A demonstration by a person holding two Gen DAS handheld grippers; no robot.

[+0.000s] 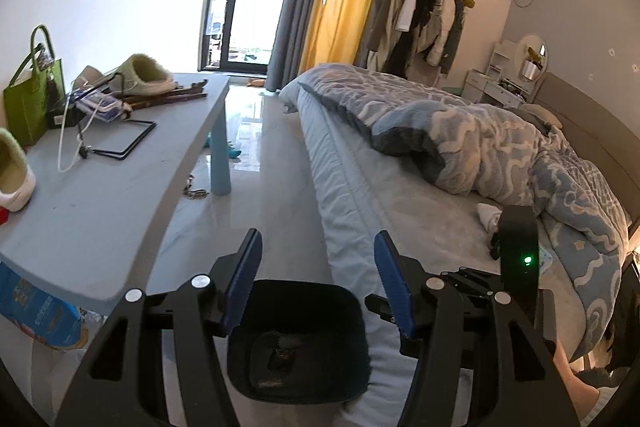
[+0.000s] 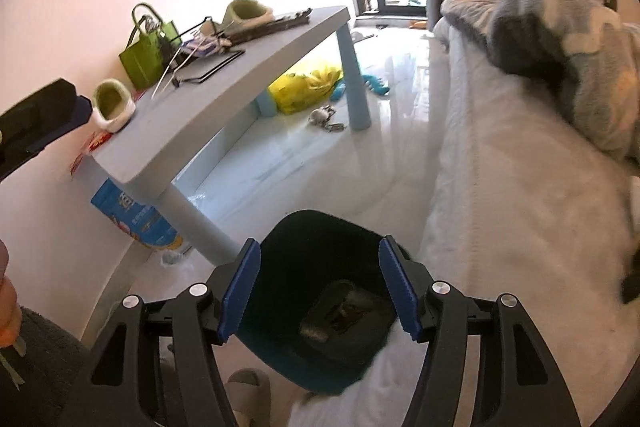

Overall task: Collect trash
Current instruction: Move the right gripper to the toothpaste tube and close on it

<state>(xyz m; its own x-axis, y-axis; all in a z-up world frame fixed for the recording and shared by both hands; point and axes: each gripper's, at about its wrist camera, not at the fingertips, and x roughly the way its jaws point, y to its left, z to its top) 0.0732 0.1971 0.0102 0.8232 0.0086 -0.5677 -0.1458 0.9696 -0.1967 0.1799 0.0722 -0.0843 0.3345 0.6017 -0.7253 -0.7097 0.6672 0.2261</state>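
Observation:
A dark waste bin [image 1: 296, 339] stands on the floor between the blue table and the bed, with some dark scraps [image 2: 344, 311] at its bottom. My left gripper [image 1: 319, 239] hangs above it, open, nothing between its blue pads. My right gripper [image 2: 319, 247] is also over the bin [image 2: 320, 299], open and empty. The right gripper's black body with a green light [image 1: 518, 255] shows beside the bed in the left wrist view. A crumpled white tissue [image 1: 489, 215] lies on the mattress near the quilt.
The light blue table [image 1: 120, 195] carries two green slippers, a green bag [image 1: 34, 99], a black wire stand and a cable. Under it are a yellow bag [image 2: 304, 87] and a blue package [image 2: 136, 219]. The bed [image 1: 360, 187] with a blue patterned quilt fills the right.

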